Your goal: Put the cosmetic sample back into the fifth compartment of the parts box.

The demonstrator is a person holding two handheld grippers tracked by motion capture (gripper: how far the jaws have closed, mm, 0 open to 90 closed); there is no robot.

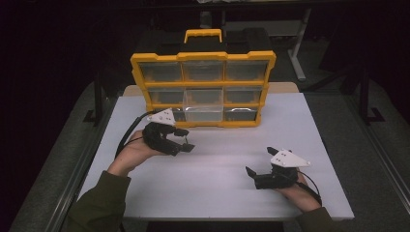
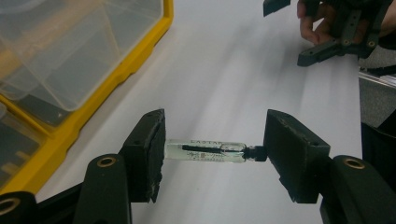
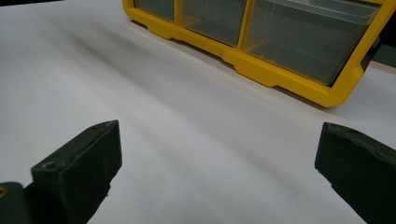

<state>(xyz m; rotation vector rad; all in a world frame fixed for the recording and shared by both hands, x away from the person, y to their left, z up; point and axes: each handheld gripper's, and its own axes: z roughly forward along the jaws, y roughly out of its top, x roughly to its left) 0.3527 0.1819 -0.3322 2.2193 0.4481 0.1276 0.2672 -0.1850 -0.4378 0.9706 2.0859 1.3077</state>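
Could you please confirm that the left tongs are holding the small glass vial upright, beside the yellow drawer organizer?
Not quite: the small glass vial lies crosswise, not upright, clamped end to end by the left tongs, as the left gripper view shows. The rest holds: it is held beside the yellow drawer organizer.

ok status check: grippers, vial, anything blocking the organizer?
Left gripper shut on glass vial, held end to end between fingers. Right gripper open, empty. Yellow drawer organizer ahead, one clear drawer pulled out. Path clear.

One vial (image 2: 205,152), nine drawers (image 1: 203,112)
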